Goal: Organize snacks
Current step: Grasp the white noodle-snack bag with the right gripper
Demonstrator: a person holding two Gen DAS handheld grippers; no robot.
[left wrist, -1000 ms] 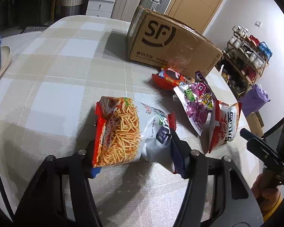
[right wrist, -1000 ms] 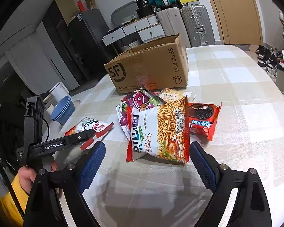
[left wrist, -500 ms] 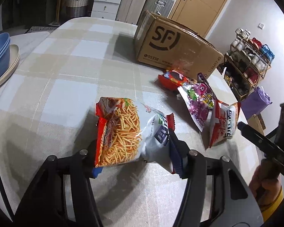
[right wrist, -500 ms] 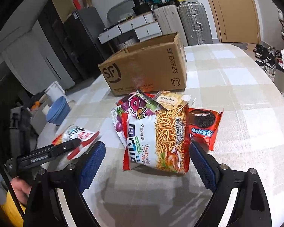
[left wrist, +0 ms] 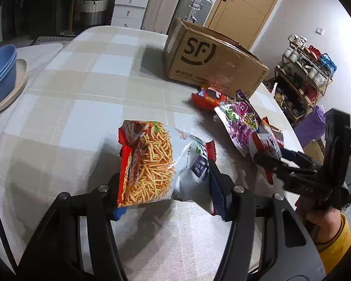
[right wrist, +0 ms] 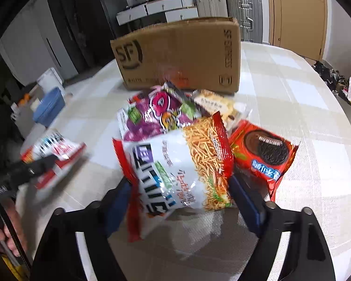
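My left gripper point(left wrist: 168, 196) is shut on a red-and-white bag of fried sticks point(left wrist: 152, 164), holding it by both ends just above the checked table point(left wrist: 82, 70). In the right wrist view that bag point(right wrist: 58, 145) and a left finger show at the left. A second bag of the same kind point(right wrist: 175, 164) lies in the pile of snacks. My right gripper point(right wrist: 179, 199) has its jaws closing on it, and the blue pads touch both sealed ends. The left wrist view shows the right gripper point(left wrist: 276, 164) at that bag.
Behind the second bag lie a purple bag point(right wrist: 156, 112), a pale cracker pack point(right wrist: 215, 103) and a red cookie pack point(right wrist: 264, 152). An open cardboard box point(right wrist: 180, 53) stands at the back of the table. Blue bowls point(left wrist: 0, 70) sit on a side surface to the left.
My right gripper has moved in and down over the second bag, and its jaws have narrowed onto the bag's ends. The left gripper has drawn back slightly with its bag.
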